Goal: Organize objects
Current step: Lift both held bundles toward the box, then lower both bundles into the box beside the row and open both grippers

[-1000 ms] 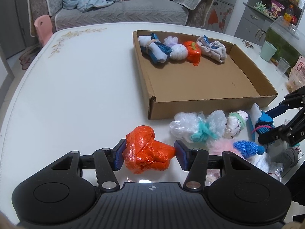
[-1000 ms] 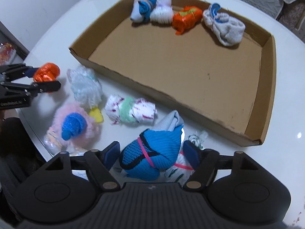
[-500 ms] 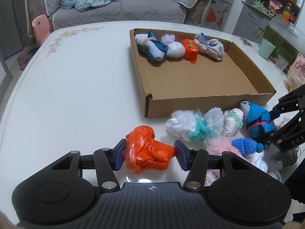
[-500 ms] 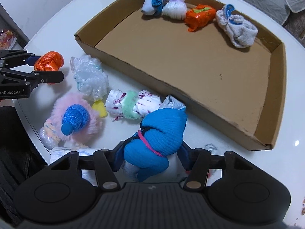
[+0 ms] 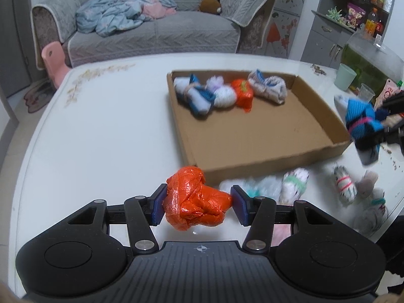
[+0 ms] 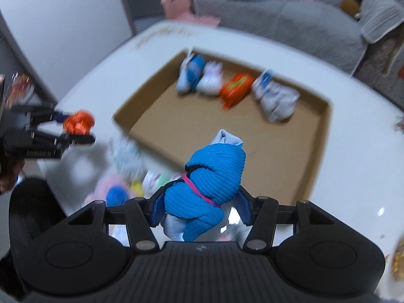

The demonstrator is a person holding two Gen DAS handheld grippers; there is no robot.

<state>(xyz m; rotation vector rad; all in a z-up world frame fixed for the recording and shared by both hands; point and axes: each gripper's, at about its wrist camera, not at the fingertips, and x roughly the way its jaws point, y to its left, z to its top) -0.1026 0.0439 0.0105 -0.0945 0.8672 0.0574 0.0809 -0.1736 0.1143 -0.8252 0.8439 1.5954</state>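
Both bundles are now riding clear of the white tabletop [image 5: 101,126], where a second ago they were sitting on it, so the pick-up stage is done and the carry toward the shallow brown cardboard tray [image 5: 252,136] is beginning. The left gripper [image 5: 199,203] is clamping its blue pads on the crinkly orange plastic-film bundle [image 5: 195,202], glossy and knotted, which is hanging just short of the tray's near corner. The right gripper [image 6: 199,208], which was standing wider a moment back, is squeezing the ribbed blue knitted sock roll with a pink elastic band [image 6: 207,184]; soft and springy, it is bulging between the pads, over the tray's near wall. In the left view that roll is appearing at three o'clock. Four tied bundles are lying in a row at twelve o'clock in the tray: cloth rolls, a fluffy white one, another orange film packet. Several fuzzy and plastic-wrapped bundles are waiting outside at five o'clock.
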